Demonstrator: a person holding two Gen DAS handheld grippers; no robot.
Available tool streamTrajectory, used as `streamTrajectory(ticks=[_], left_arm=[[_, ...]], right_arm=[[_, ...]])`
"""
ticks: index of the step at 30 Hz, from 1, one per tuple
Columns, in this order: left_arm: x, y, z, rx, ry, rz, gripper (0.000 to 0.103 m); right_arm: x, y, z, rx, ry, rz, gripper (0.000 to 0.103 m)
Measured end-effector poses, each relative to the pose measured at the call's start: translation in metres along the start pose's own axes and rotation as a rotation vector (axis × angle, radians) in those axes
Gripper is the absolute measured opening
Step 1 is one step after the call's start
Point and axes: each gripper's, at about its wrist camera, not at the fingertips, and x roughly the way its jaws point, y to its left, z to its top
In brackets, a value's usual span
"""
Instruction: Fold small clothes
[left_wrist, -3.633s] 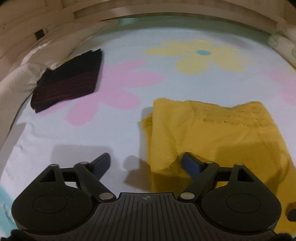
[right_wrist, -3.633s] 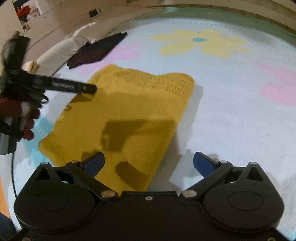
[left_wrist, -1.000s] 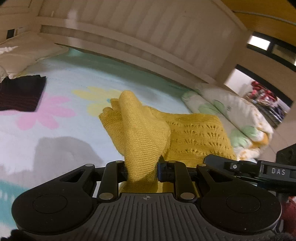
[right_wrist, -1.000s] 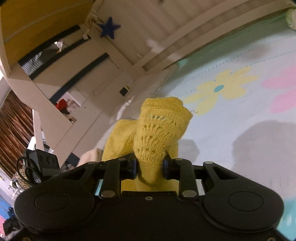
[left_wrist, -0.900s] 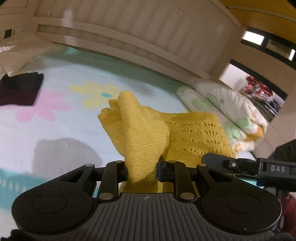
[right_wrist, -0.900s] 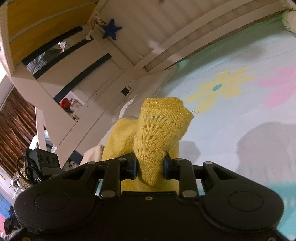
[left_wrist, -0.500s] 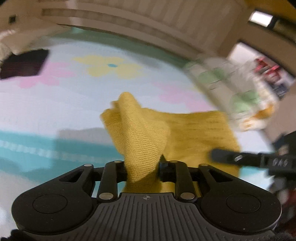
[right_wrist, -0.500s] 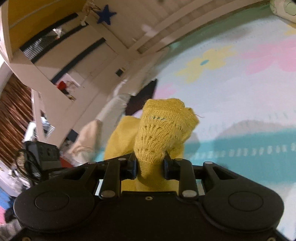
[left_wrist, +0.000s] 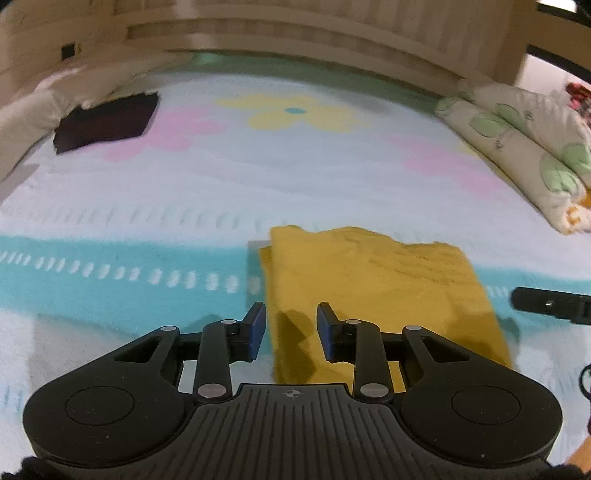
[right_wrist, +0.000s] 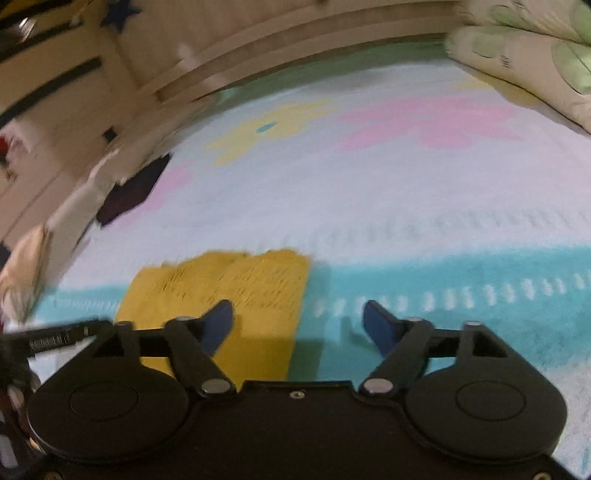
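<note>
1. Left wrist view: shows folded pillow (left_wrist: 524, 147) upper right. Yellow knit garment (left_wrist: 373, 291) flat on bedspread (left_wrist: 258, 177), centre. Left gripper (left_wrist: 291, 328) tilted down, slightly parted, releasing, gripping nothing.
2. Right wrist view: blurred; shows wall star (right_wrist: 120, 16) upper left. Right gripper (right_wrist: 297, 323) just sprung wide, empty, over garment's right edge.

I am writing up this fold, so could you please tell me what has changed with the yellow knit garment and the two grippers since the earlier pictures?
The yellow knit garment, pinched and lifted a second ago, now lies flat on the flowered blanket. The left gripper and right gripper have let go; both have just been opening, the right wider. The dark folded garment remains near the pillow.
</note>
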Motion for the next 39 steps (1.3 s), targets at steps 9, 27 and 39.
streamTrajectory(ticks=[9, 27, 39], left_arm=[[-0.040, -0.023, -0.027, 0.021, -0.057, 0.021, 0.031], [-0.069, -0.030, -0.075, 0.036, -0.045, 0.056, 0.094], [-0.083, -0.035, -0.098, 0.050, -0.073, 0.106, 0.094]], right_arm=[[-0.038, 0.040, -0.032, -0.109, -0.056, 0.022, 0.103], [-0.085, 0.048, -0.102, -0.087, -0.096, -0.124, 0.103], [-0.101, 0.061, -0.116, -0.125, -0.143, -0.155, 0.103]])
